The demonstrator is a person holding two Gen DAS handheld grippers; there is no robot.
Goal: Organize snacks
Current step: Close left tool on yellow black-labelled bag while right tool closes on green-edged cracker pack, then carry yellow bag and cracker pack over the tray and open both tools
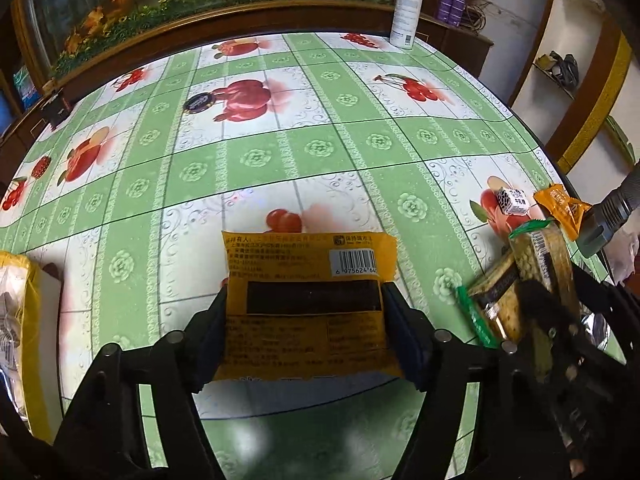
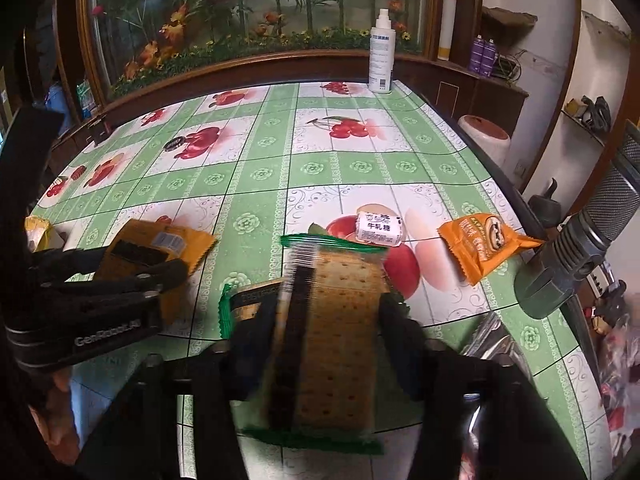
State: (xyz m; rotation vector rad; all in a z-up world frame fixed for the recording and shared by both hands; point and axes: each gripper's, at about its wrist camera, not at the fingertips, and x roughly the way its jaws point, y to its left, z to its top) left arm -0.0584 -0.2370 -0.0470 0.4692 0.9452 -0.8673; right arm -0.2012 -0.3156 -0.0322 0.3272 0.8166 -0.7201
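My left gripper [image 1: 306, 296] is shut on a yellow snack packet [image 1: 308, 304], barcode side up, held just above the table. It also shows in the right wrist view [image 2: 156, 252]. My right gripper [image 2: 328, 312] is shut on a green-edged cracker packet [image 2: 336, 328], also seen in the left wrist view [image 1: 538, 264]. A second green cracker packet [image 2: 244, 300] lies under it. A small white milk candy [image 2: 378, 229] and an orange cake packet [image 2: 480, 248] lie on the table beyond the right gripper.
The table has a green fruit-print cloth [image 1: 320, 148]. A white spray bottle [image 1: 407, 12] stands at the far edge. A dark round candy [image 1: 199, 103] lies far left. A dark flashlight [image 2: 576, 256] lies at the right edge. A yellow bag [image 1: 20, 320] sits at the left.
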